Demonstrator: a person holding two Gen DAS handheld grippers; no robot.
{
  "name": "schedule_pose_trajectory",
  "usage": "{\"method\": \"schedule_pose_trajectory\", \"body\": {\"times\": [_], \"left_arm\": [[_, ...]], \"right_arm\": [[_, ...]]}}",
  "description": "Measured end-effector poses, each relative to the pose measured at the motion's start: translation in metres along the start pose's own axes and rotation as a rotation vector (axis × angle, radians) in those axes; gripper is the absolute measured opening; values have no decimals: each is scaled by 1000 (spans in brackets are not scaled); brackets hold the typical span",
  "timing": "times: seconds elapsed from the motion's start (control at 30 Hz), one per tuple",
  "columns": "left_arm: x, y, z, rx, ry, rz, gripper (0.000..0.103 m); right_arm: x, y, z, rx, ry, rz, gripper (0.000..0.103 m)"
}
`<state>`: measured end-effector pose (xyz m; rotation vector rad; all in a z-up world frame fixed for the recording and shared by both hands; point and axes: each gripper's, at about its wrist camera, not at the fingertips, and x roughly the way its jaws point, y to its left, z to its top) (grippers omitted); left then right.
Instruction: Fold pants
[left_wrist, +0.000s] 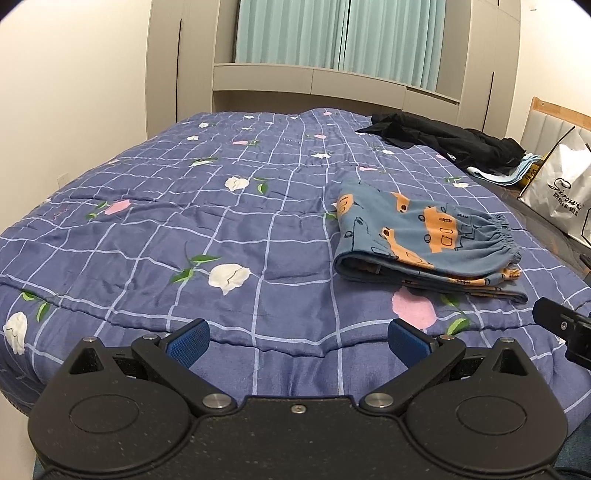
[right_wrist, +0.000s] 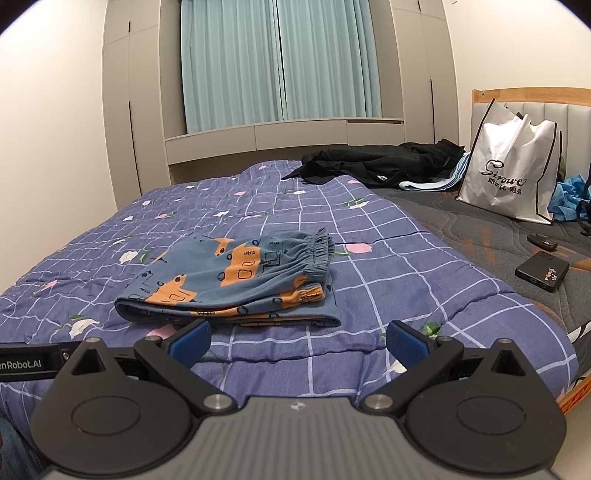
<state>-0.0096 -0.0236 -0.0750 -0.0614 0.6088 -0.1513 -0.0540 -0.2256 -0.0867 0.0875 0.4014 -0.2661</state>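
The blue pants (left_wrist: 424, 243) with an orange print lie folded in a compact stack on the checked quilt (left_wrist: 184, 229), elastic waistband to the right. My left gripper (left_wrist: 299, 341) is open, held back from the bed's near edge, with the pants ahead and to its right. In the right wrist view the same folded pants (right_wrist: 229, 280) rest just beyond my right gripper (right_wrist: 299, 341), which is also open and holds nothing. A piece of the right gripper shows at the far right edge of the left wrist view.
Dark clothes (right_wrist: 380, 162) are heaped at the far side of the bed over a light blue cloth. A white shopping bag (right_wrist: 513, 173) leans on the headboard. A small black box (right_wrist: 541, 271) and a dark remote-like object (right_wrist: 542, 242) lie on the grey mattress pad.
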Motion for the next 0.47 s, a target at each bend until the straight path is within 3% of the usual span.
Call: {"method": "schedule_pose_trajectory", "body": {"times": [0.47], "left_arm": [[13,3,8,0,40,8,102]], "right_arm": [[7,-6,8,37,32,22,103]]}}
